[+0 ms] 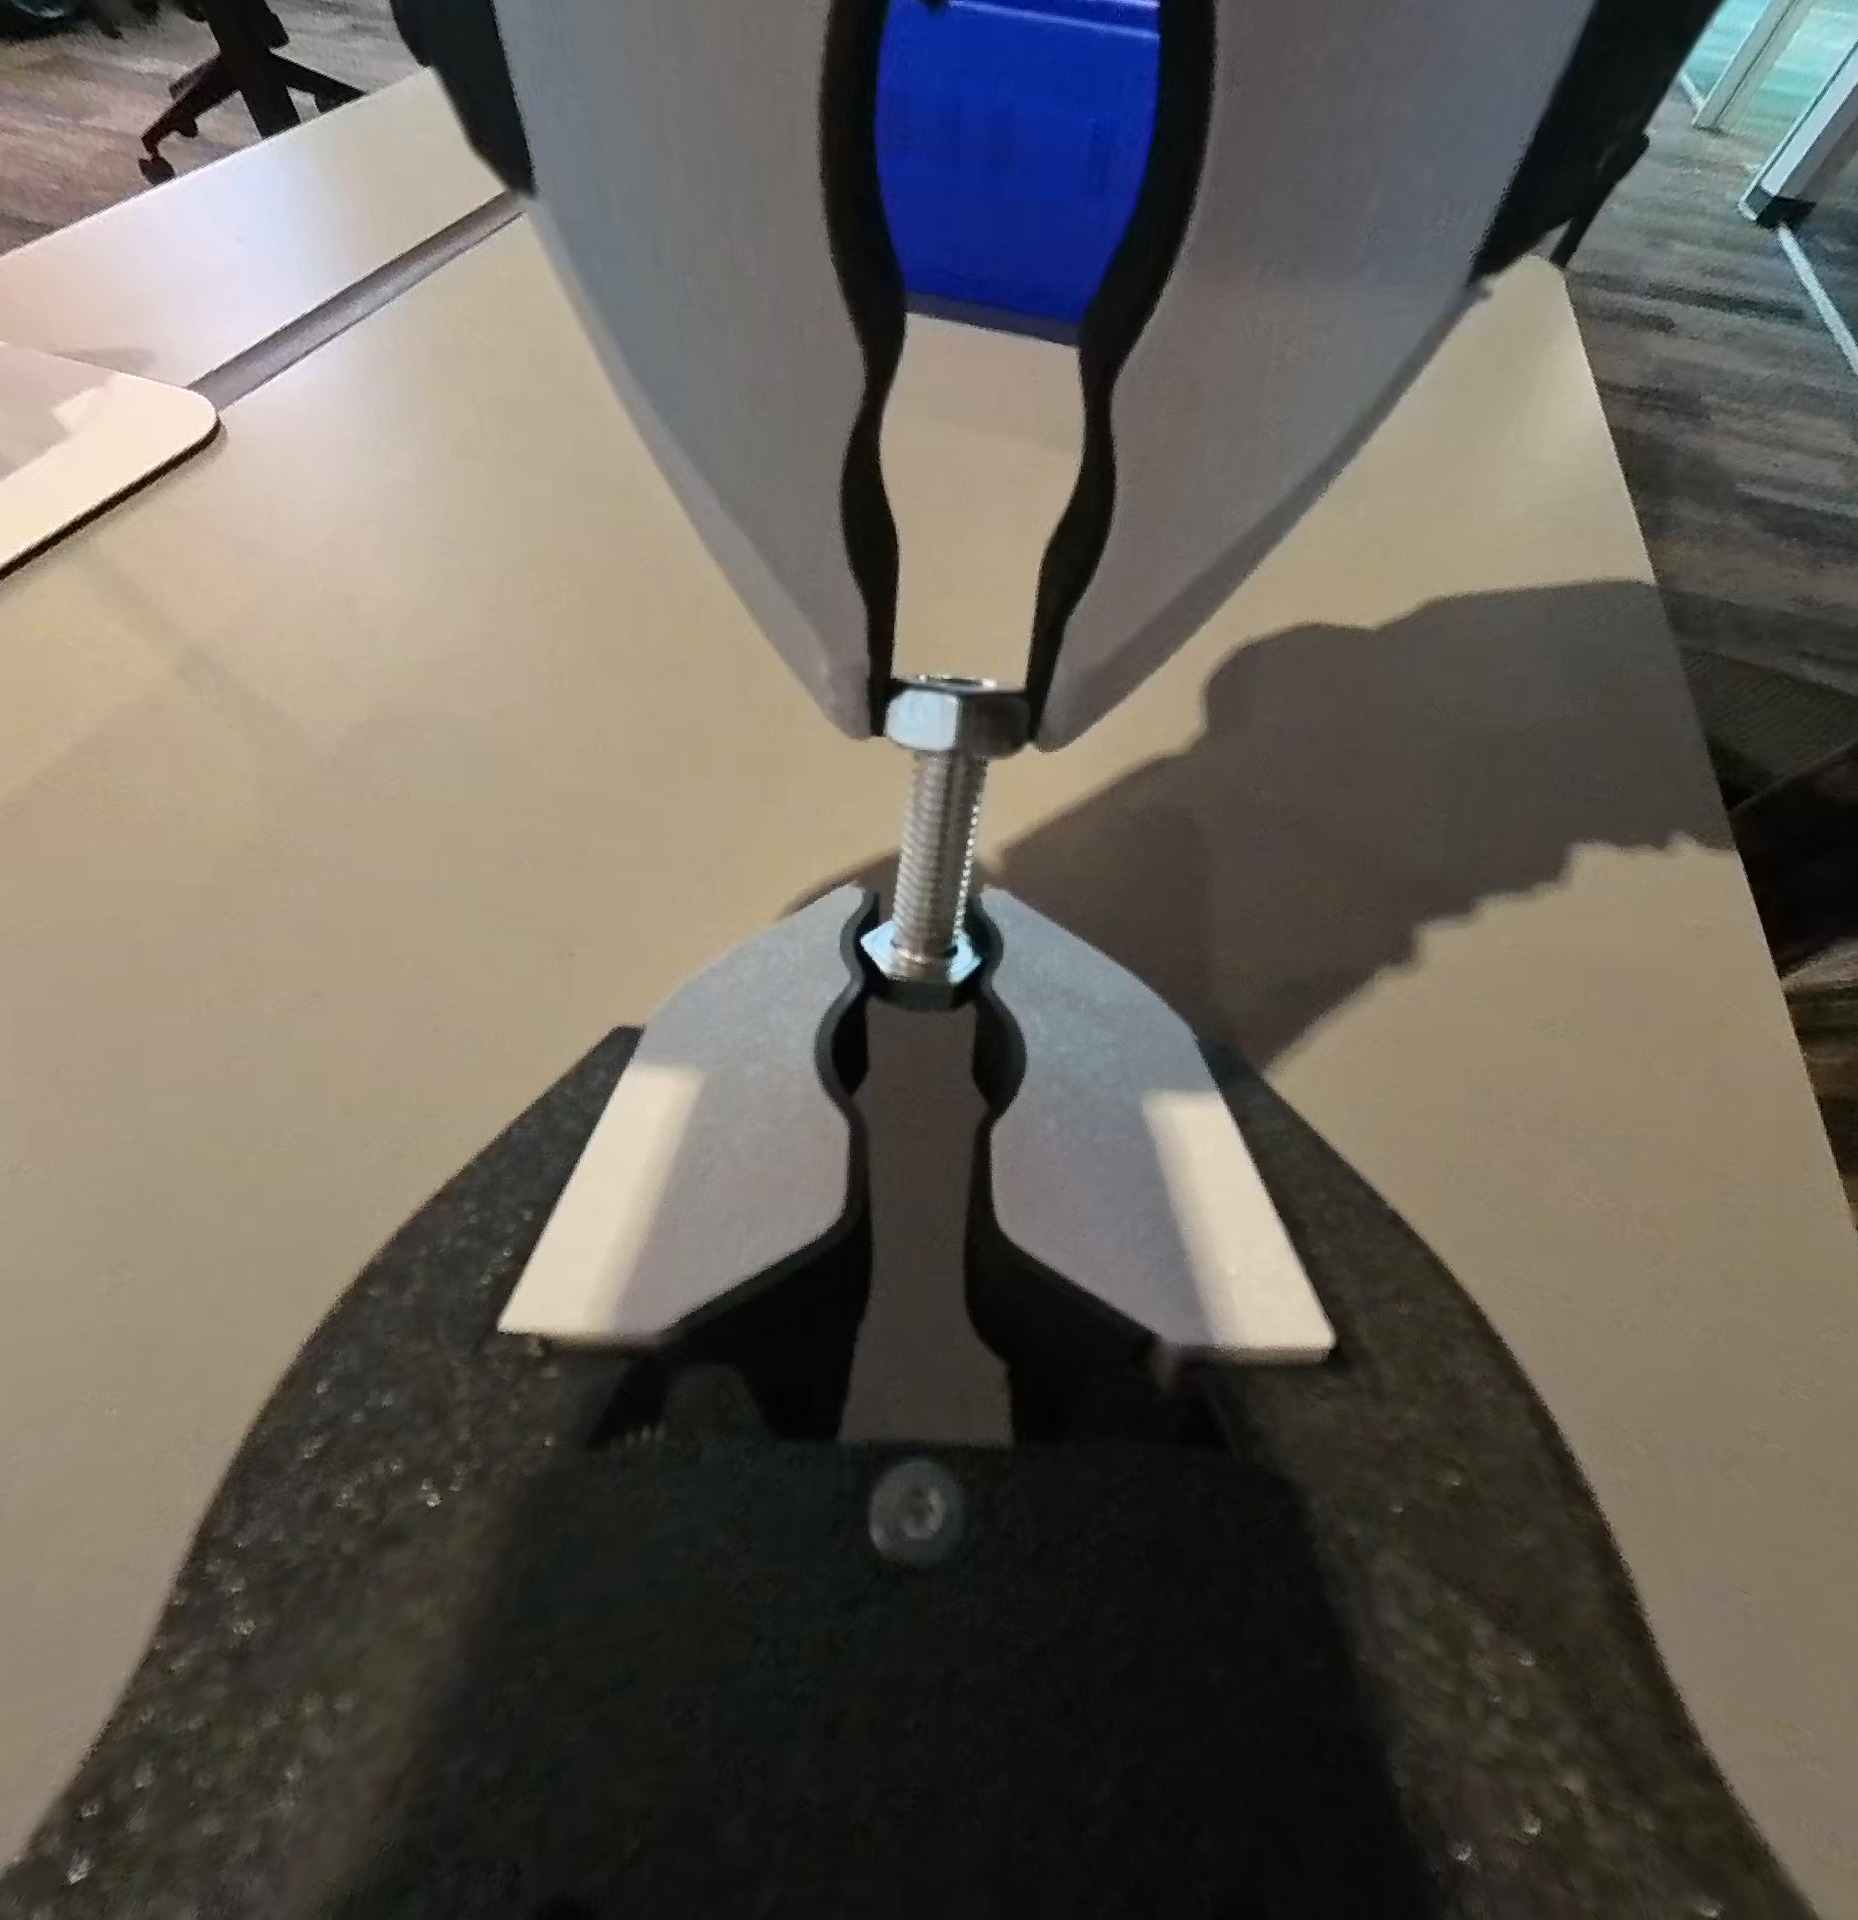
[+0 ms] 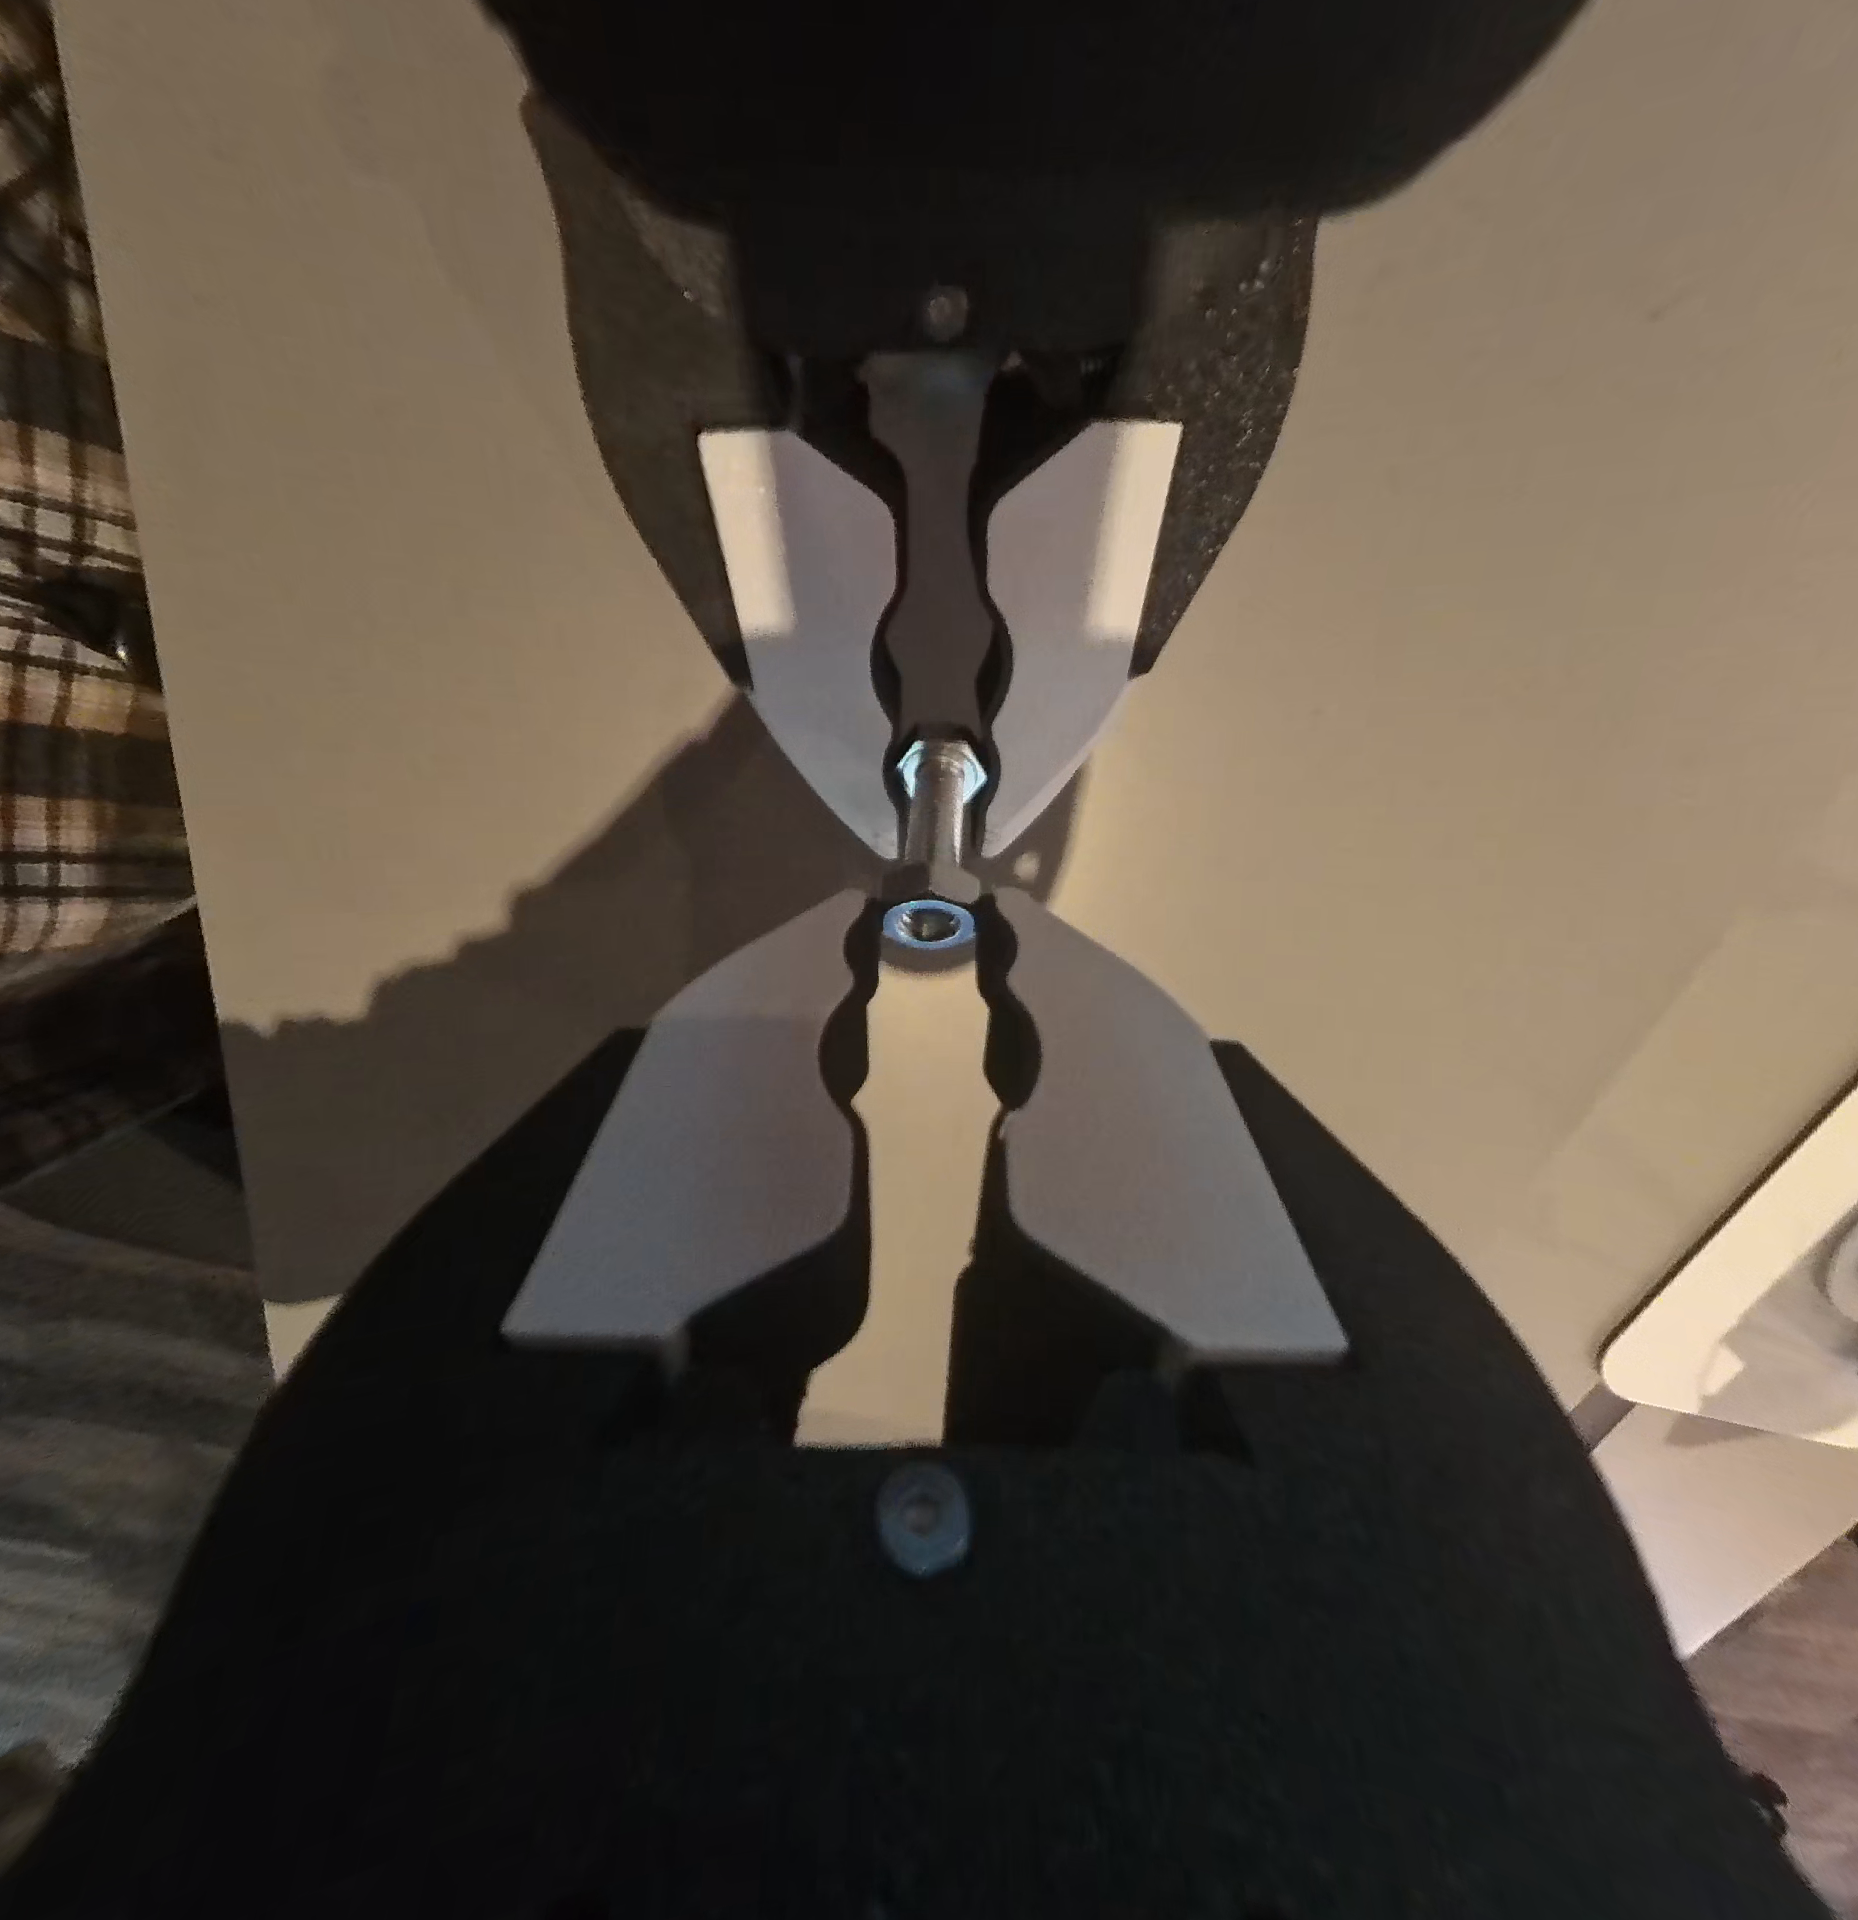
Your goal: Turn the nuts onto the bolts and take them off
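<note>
Left gripper, two grey fingers with wavy black pads on a black textured body, lower centre of the left wrist view: closed on the hexagonal head of a silver threaded steel bolt. The bolt's shaft runs from this gripper's tips up the frame, clear of the surface beneath.

Right gripper, of the same build with a blue part showing between its fingers, comes down from the top centre of that view. It is closed on a silver hexagonal steel nut, which sits at the far end of the bolt's shaft. The two grippers face each other tip to tip, with the bare thread between them.

In the right wrist view the right gripper fills the lower centre. The nut shows end-on between its tips, its bore visible. Above it, the bolt leads to the left gripper at upper centre.

Both grippers cast dark shadows on the smooth beige table below them. A white board with rounded corners lies at the left edge of the left wrist view. A dark chair base stands on the floor at upper left.
</note>
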The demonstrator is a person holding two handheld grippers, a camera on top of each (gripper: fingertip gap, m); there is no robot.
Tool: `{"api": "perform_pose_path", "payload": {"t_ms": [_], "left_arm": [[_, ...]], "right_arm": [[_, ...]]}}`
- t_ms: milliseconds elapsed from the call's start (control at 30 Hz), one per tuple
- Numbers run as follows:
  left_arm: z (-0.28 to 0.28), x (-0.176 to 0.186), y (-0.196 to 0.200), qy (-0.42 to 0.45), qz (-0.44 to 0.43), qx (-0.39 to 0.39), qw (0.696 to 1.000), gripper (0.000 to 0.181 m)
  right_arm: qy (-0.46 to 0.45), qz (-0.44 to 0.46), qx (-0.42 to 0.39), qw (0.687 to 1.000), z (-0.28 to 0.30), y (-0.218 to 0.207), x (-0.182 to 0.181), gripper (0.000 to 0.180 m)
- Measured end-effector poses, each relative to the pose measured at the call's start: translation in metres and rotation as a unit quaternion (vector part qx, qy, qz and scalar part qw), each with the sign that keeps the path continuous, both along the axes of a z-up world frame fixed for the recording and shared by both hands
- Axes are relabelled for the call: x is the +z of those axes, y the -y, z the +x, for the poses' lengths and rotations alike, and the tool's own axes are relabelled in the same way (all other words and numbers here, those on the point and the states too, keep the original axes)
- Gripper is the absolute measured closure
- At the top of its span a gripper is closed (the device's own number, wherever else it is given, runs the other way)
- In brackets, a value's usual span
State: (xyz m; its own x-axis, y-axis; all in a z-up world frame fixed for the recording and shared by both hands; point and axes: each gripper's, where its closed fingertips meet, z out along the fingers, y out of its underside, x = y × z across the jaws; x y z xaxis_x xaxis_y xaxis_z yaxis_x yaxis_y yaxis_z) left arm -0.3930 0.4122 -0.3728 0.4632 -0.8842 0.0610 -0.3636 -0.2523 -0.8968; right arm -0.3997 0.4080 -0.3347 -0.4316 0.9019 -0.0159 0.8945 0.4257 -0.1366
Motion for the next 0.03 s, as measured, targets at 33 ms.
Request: {"api": "perform_pose_path", "payload": {"t_ms": [33], "left_arm": [[0.0002,-0.0007,0.0001,0.000,-0.004,0.000,1.000,0.166]], "right_arm": [[0.001,0.001,0.000,1.000,-0.0003,0.0000,-0.0003,0.163]]}}
